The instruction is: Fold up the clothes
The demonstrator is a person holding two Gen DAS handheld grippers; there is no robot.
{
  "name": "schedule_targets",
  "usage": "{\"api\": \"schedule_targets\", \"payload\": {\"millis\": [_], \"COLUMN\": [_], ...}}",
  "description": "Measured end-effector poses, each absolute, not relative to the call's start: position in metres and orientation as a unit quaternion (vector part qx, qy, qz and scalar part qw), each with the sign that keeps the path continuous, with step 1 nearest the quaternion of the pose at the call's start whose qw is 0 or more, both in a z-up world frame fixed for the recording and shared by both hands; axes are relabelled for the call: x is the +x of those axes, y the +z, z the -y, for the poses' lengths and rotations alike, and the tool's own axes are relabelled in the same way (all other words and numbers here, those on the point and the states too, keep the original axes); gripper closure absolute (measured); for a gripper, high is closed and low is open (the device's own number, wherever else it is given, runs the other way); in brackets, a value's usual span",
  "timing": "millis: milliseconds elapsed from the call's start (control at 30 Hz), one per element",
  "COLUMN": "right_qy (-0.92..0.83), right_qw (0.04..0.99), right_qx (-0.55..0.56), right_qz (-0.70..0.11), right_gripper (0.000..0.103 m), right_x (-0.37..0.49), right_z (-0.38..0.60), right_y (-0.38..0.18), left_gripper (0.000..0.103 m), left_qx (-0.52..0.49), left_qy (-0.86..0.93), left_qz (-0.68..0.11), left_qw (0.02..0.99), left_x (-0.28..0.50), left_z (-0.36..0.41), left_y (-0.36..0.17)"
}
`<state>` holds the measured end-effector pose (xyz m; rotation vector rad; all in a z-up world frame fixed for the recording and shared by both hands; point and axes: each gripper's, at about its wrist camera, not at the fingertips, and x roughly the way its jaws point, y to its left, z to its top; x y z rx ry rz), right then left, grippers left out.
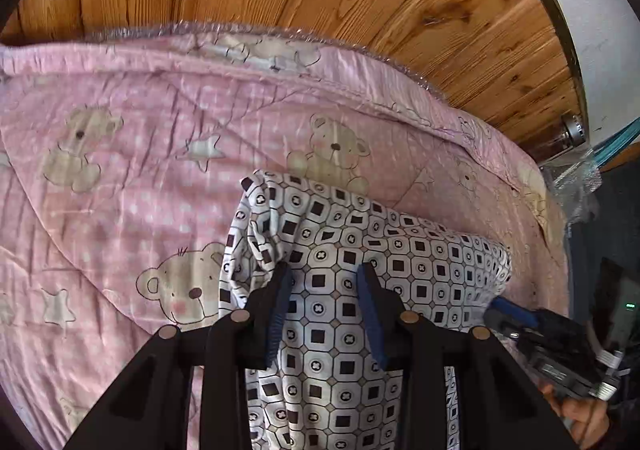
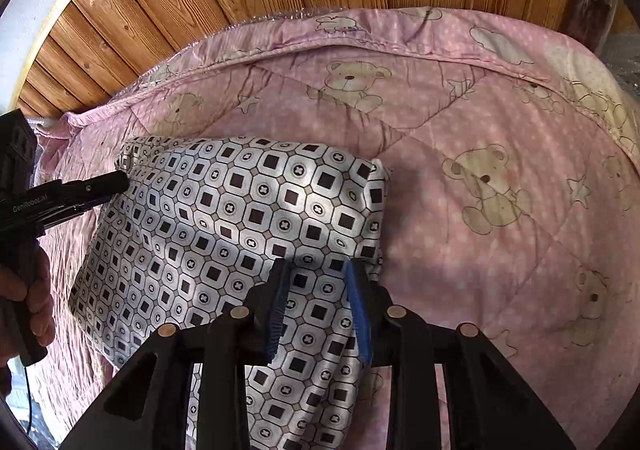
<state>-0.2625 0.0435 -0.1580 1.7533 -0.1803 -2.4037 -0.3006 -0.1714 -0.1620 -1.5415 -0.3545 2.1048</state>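
On the pink teddy-bear quilt (image 2: 460, 122) lies the geometric-print garment (image 2: 240, 210), already doubled into a thick rectangle. Both tools stand apart over it, fabric running between the pads but not pinched: left tool (image 1: 326, 270), right tool (image 2: 316, 268). To fold well, I judge each should close on a near corner, lift evenly and carry the edge across without dragging the quilt. The right wrist view shows the whole rectangle; the left shows its bunched far-left corner and the wall (image 1: 592, 10).

Patterned garment (image 2: 248, 210) folded on quilt (image 2: 500, 122).
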Motion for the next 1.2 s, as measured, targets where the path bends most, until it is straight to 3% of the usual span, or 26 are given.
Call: {"api": "schedule_targets", "payload": {"millis": [33, 167, 300, 367, 467, 667, 800, 867, 967, 1000, 1067, 1200], "right_qy": [-0.801, -0.806, -0.765, -0.773, -0.771, -0.830, -0.789, -0.777, -0.784, -0.795, -0.814, -0.836], "right_qw": [0.071, 0.104, 0.117, 0.108, 0.091, 0.105, 0.111, 0.113, 0.079, 0.076, 0.068, 0.052], "right_qx": [0.590, 0.558, 0.592, 0.580, 0.583, 0.539, 0.598, 0.614, 0.612, 0.599, 0.575, 0.546], "right_qz": [0.064, 0.167, 0.226, 0.233, 0.238, 0.091, 0.083, 0.080, 0.071, 0.060, 0.041, 0.025], "right_gripper": [0.071, 0.046, 0.047, 0.057, 0.091, 0.097, 0.095, 0.089, 0.072, 0.070, 0.045, 0.035], "right_x": [-0.257, -0.206, -0.171, -0.165, -0.167, -0.175, -0.184, -0.183, -0.176, -0.170, -0.157, -0.131], "right_z": [-0.047, -0.065, -0.057, -0.053, -0.049, -0.052, -0.067, -0.070, -0.076, -0.075, -0.071, -0.065], "right_y": [-0.149, -0.117, -0.146, -0.150, -0.148, -0.080, -0.124, -0.147, -0.126, -0.110, -0.079, -0.046], "left_gripper": [0.067, 0.064, 0.060, 0.060, 0.059, 0.060, 0.060, 0.060, 0.059, 0.059, 0.059, 0.048], "left_qx": [-0.566, -0.559, -0.574, -0.589, -0.587, -0.594, -0.602, -0.602, -0.594, -0.598, -0.598, -0.577], "left_qy": [0.775, 0.773, 0.757, 0.749, 0.751, 0.740, 0.740, 0.749, 0.757, 0.755, 0.755, 0.769], "left_qz": [0.133, 0.126, 0.138, 0.136, 0.143, 0.131, 0.065, 0.051, 0.062, 0.061, 0.065, 0.088], "left_qw": [0.249, 0.271, 0.280, 0.272, 0.268, 0.287, 0.291, 0.272, 0.267, 0.263, 0.261, 0.260], "left_x": [-0.296, -0.258, -0.221, -0.208, -0.196, -0.187, -0.164, -0.160, -0.154, -0.151, -0.141, -0.113], "left_z": [0.177, 0.199, 0.220, 0.222, 0.222, 0.210, 0.184, 0.181, 0.185, 0.187, 0.190, 0.191], "left_y": [-0.157, -0.134, -0.138, -0.154, -0.171, -0.161, -0.159, -0.170, -0.167, -0.163, -0.151, -0.110]}}
